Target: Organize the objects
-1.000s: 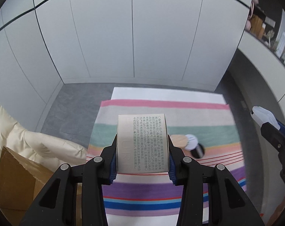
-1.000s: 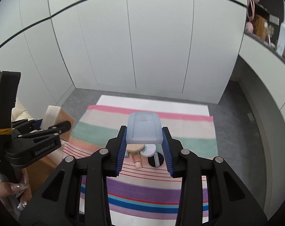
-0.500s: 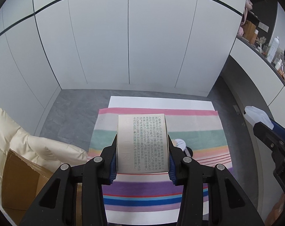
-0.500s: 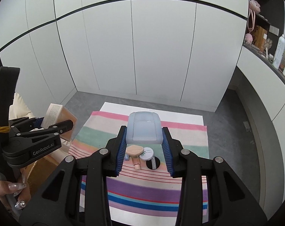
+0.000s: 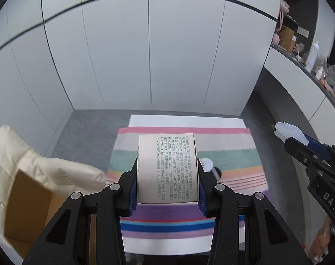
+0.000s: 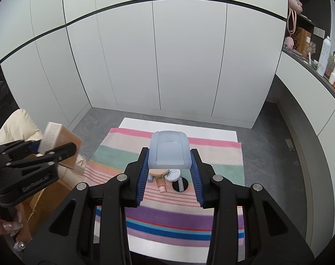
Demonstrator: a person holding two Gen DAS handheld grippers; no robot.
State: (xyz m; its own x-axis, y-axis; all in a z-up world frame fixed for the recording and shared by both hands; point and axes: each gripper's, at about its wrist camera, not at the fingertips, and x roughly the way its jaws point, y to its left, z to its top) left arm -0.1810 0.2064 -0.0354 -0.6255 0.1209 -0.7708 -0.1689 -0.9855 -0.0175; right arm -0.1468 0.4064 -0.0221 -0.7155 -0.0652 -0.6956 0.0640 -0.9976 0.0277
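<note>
I have both items lifted above the striped rug point(image 6: 220, 154) — left gripper point(image 5: 167, 190) clamped on the printed carton point(image 5: 167, 167), right gripper point(image 6: 169, 176) on the pale plastic case point(image 6: 168, 150) — next, I judge, carrying them to the cardboard box point(image 5: 28, 203).

Rug point(image 6: 222, 154): lies on floor point(image 6: 267, 132), cabinet wall point(image 6: 178, 55) at its 12 o'clock. Jar point(image 6: 173, 174), tube point(image 6: 161, 185) and disc point(image 6: 180, 185): clustered on rug near centre, tube at 9 o'clock of disc. Cardboard box point(image 5: 30, 198): at rug's 9 o'clock, beside padded jacket point(image 5: 45, 167). Counter point(image 6: 311, 66): at 3 o'clock, bottles on it.
</note>
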